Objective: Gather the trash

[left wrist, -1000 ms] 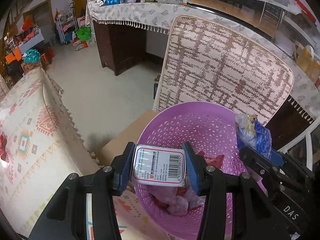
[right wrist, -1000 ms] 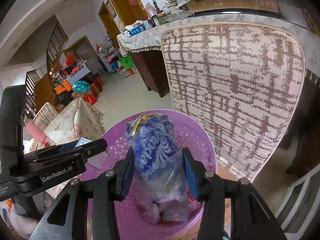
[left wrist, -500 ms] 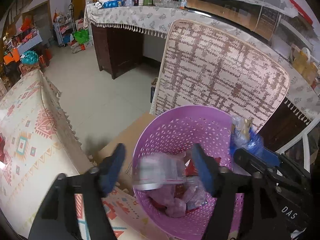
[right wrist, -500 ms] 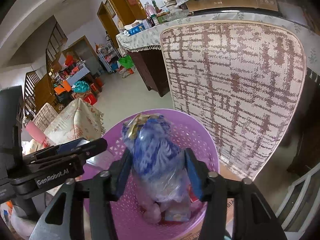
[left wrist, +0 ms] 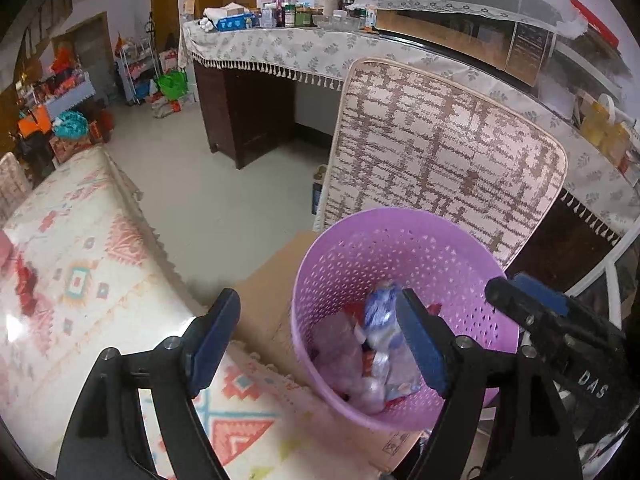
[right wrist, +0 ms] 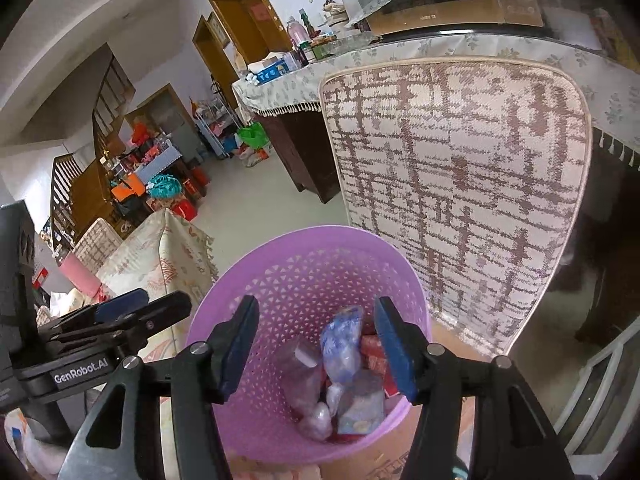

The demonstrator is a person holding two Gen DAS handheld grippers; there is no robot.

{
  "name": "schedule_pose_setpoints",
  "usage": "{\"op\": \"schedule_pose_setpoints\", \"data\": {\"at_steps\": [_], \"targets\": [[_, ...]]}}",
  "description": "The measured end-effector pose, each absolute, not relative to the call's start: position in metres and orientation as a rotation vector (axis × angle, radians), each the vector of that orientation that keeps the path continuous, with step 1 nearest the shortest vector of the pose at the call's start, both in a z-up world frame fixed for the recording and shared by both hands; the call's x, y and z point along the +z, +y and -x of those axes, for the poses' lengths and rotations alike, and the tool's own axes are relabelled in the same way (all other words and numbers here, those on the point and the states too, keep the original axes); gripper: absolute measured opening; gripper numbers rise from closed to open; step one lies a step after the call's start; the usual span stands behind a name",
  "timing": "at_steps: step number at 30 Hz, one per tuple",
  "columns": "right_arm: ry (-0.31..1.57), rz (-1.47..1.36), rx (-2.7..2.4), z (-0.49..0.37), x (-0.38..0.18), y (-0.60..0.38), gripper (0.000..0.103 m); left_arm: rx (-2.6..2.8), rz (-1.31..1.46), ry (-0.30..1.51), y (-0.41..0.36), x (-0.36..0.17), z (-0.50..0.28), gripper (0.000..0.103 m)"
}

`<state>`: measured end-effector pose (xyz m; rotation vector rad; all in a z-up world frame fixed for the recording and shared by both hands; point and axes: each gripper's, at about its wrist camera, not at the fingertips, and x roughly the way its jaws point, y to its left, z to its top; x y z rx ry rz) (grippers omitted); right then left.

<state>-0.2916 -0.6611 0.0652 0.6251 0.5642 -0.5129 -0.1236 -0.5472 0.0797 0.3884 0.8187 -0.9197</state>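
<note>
Both tools are let go and empty: the left gripper (left wrist: 316, 344) and the right gripper (right wrist: 316, 344) hang over the purple basket (left wrist: 400, 236) with jaws opening and nothing between them. The trash, a blue wrapper (right wrist: 340, 344) among other scraps, lies at the basket's bottom. The risk I see is a knock: the basket stands on a cardboard box (left wrist: 268, 292) (light, and close to the box's edge), so a finger catching its rim could tip it and spill everything.
</note>
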Motion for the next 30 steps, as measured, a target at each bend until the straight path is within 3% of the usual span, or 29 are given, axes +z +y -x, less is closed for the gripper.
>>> {"op": "schedule_pose_setpoints", "data": {"at_steps": [30], "targets": [[0.526,-0.545,-0.493,0.342,0.096,-0.573,0.065,-0.906,-0.248,0.806,-0.444,0.096,0.185,0.081]]}}
